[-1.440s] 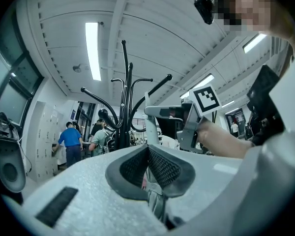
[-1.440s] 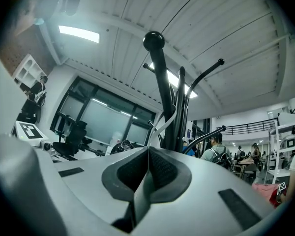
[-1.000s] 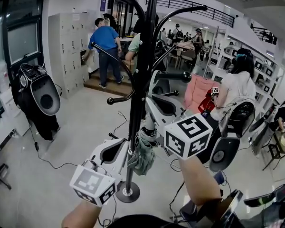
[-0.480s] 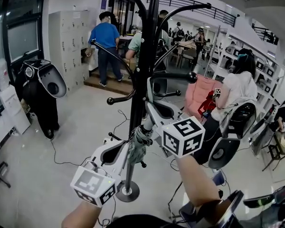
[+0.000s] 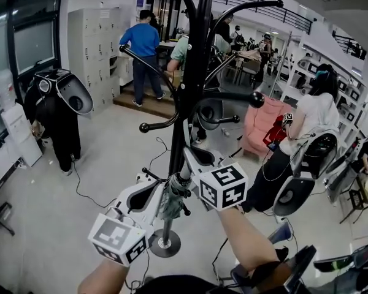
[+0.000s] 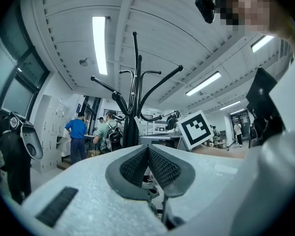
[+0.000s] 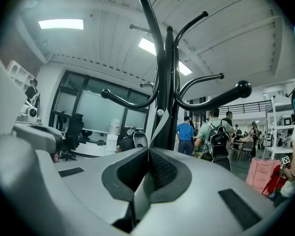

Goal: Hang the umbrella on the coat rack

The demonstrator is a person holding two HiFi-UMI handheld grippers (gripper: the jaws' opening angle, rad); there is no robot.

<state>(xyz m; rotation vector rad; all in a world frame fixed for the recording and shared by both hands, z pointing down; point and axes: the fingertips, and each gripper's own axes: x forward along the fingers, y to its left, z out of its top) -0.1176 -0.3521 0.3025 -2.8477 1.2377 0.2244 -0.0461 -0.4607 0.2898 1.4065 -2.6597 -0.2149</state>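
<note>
1. Currently the black rack (image 5: 193,72) stands upright in the middle of the head view, its round base (image 5: 164,244) on the pale floor.
2. Just left of the rack's pole, low and close above the base, hangs the folded grey-green umbrella (image 5: 170,196), its upper end towards the right gripper (image 5: 190,141).
3. Seen in its own view, the right gripper (image 7: 148,154) is clenched on a thin grey strap (image 7: 160,124) that passes between the pads and runs up towards the rack (image 7: 168,82).
4. One ball-tipped hook (image 7: 243,88) reaches out to the right of the rack's pole, above that gripper.
5. Left of the rack and beside the umbrella lies the left gripper (image 5: 154,192).
6. Its own view shows the left gripper (image 6: 148,150) closed, pads touching, with nothing visible between them, and the rack (image 6: 132,97) rising beyond.
7. Behind the rack, to its left, a person in blue (image 5: 144,48) stands near grey lockers (image 5: 92,54).
</note>
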